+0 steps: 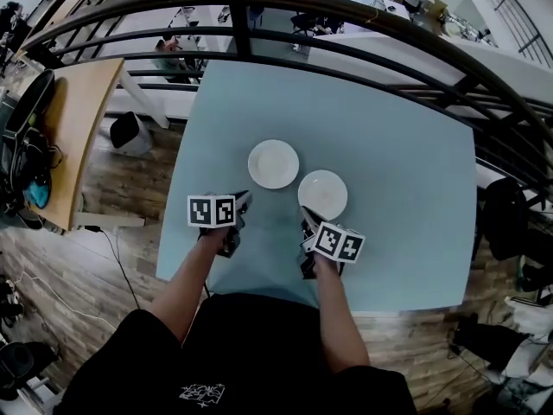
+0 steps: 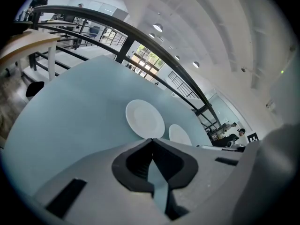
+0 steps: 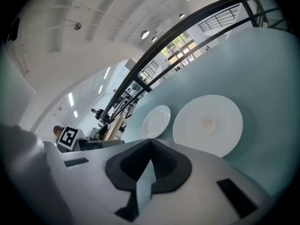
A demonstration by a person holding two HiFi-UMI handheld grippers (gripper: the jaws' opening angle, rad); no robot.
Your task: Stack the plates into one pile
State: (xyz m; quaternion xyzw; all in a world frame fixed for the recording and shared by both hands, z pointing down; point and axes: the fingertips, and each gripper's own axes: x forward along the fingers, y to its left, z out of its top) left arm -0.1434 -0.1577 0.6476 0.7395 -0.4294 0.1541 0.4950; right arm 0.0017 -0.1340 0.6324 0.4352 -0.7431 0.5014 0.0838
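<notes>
**A:** What's nearest?

**B:** Both grippers, low over the near part of the table (image 1: 406, 145). The left gripper (image 1: 243, 200) is clenched, its tips meeting with nothing between them. The right gripper (image 1: 305, 214) is clenched the same way, on nothing.

**A:** And the plates?

**B:** There are two, both white, lying flat on the table just beside each other, not stacked. The right plate (image 1: 323, 194) lies just ahead of the right gripper. The left plate (image 1: 273, 163) lies a little farther out, ahead of the left gripper. Each shows only its bare white face.

**A:** Beyond them?

**B:** A dark rail (image 1: 346, 24) curves past the table's far edge.
</notes>
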